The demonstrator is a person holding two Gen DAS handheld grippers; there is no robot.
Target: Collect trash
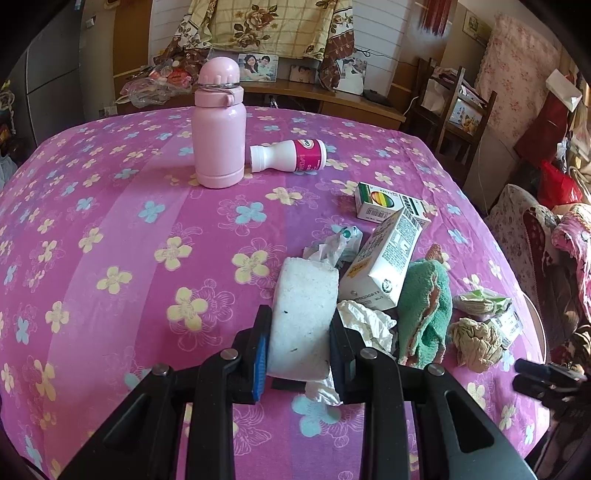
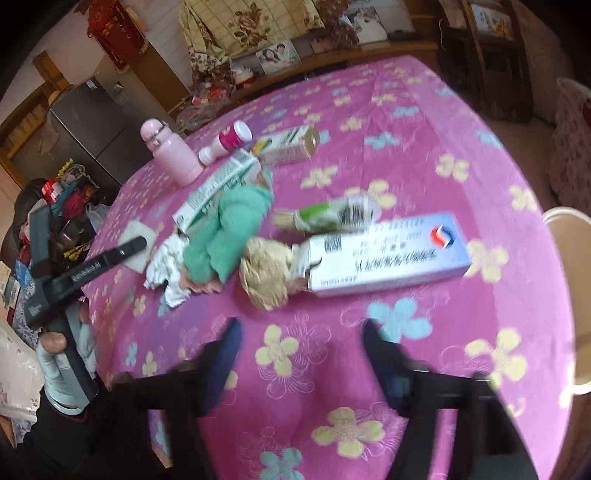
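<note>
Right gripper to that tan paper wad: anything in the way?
No. In the right wrist view only bare tablecloth lies between the open right gripper and the tan wad.

A lived-in home: ahead of the jaws a table under a pink flowered cloth, beyond it a wooden sideboard with framed family photos, a floral quilt hanging above, a wooden chair right
</note>
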